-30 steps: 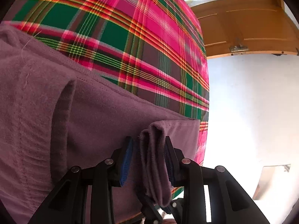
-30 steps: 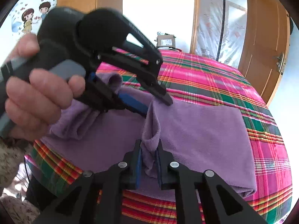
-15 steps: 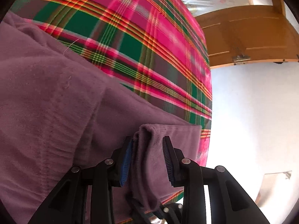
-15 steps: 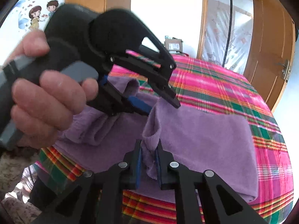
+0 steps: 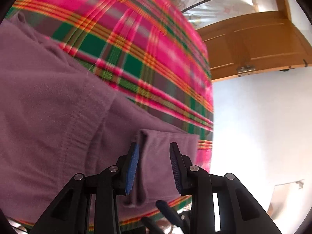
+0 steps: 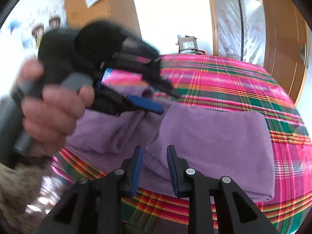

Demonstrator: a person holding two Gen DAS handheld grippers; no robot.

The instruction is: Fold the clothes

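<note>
One purple garment [image 6: 210,142] lies folded, long axis across the plaid bedspread [image 6: 234,85].

I see a soft purple fleece garment [image 6: 214,136], matt and slightly fuzzy, with a stitched hem at lower left of the left wrist view. Under it is a pink, green and orange plaid woven bedcover [image 6: 234,81], smooth cloth. My black gripper frames look like matt plastic with shiny metal pins; the blue ribbed pads [image 5: 132,167] look rubbery. Upper right of the left wrist view shows a glossy varnished brown wooden door [image 5: 253,46] with a metal handle.
</note>
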